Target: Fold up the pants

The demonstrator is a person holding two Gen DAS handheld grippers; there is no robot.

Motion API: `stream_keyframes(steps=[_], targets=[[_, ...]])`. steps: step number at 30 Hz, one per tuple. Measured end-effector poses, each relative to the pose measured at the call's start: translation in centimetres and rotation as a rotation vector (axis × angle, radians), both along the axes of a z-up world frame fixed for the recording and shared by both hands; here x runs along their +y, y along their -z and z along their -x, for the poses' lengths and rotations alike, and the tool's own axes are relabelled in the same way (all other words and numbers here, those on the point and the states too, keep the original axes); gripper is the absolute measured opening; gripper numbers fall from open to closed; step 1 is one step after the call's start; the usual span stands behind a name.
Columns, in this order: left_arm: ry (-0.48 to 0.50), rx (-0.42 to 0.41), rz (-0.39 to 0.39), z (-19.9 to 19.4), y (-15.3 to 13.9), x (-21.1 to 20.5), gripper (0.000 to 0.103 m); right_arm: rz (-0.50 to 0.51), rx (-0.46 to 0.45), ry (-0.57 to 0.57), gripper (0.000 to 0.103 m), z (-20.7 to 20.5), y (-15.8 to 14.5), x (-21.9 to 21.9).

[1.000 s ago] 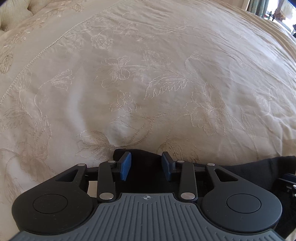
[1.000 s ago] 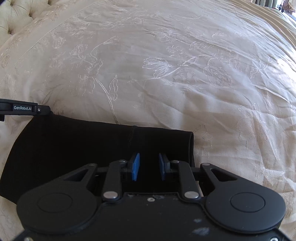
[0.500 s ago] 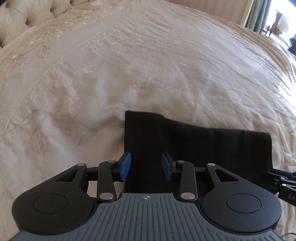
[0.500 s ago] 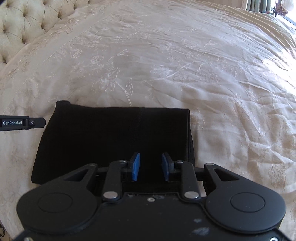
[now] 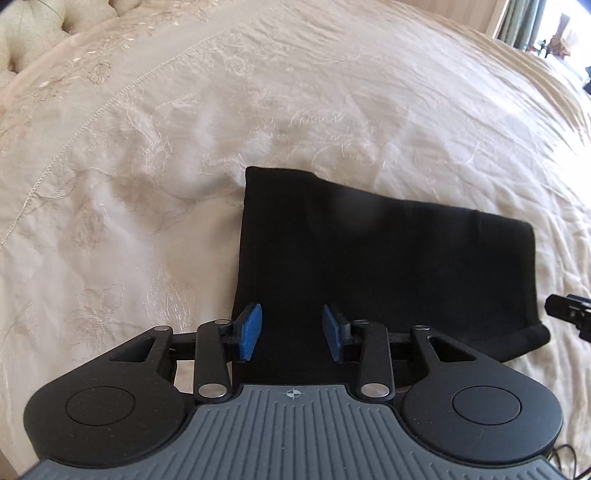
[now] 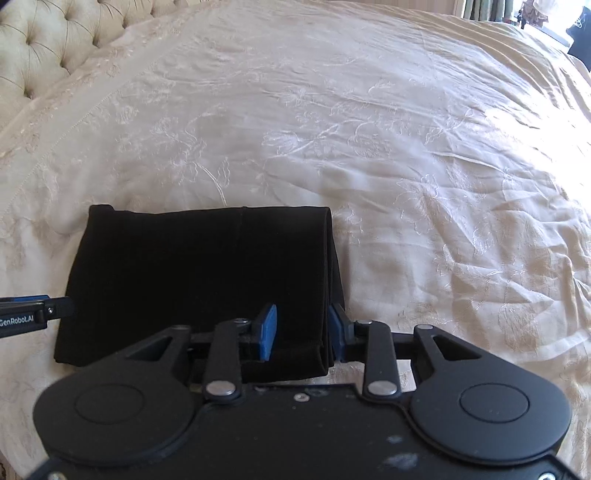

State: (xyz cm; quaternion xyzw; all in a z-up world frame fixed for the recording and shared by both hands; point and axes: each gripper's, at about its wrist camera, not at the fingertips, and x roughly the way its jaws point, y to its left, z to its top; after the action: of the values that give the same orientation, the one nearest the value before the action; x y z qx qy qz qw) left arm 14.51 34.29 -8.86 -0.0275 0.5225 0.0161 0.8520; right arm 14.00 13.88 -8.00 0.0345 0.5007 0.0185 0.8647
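The black pants [image 5: 384, 258] lie folded into a compact rectangle on the cream bedspread; they also show in the right wrist view [image 6: 199, 273]. My left gripper [image 5: 291, 332] is open and empty, above the near left part of the bundle. My right gripper [image 6: 301, 332] is open and empty, above the bundle's near right edge, where the stacked layers [image 6: 330, 273] show. The right gripper's tip shows at the right edge of the left wrist view [image 5: 569, 314]. The left gripper's tip shows at the left edge of the right wrist view [image 6: 33, 314].
The embroidered cream bedspread [image 6: 369, 129] spreads all around the pants. A tufted headboard [image 6: 48, 44] stands at the far left. Curtains and a bright window [image 5: 539, 29] are at the far right.
Both grippers have pulled back and risen from the pants, so the whole folded bundle shows. The jaws have stayed open and the bundle lies still.
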Motion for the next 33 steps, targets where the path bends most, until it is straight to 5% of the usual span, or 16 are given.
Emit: stream_keyframes(steps=[10, 33], targets=[[-0.051, -0.042, -0.061, 5.7, -5.7, -4.7, 0.042, -0.039, -0.058, -0.030, 0.042, 5.3, -4.7, -0.8], [-0.080, -0.132, -0.148, 13.5, -10.3, -9.2, 0.053, -0.049, -0.142, -0.095, 0.045, 12.3, -9.4, -2.3]])
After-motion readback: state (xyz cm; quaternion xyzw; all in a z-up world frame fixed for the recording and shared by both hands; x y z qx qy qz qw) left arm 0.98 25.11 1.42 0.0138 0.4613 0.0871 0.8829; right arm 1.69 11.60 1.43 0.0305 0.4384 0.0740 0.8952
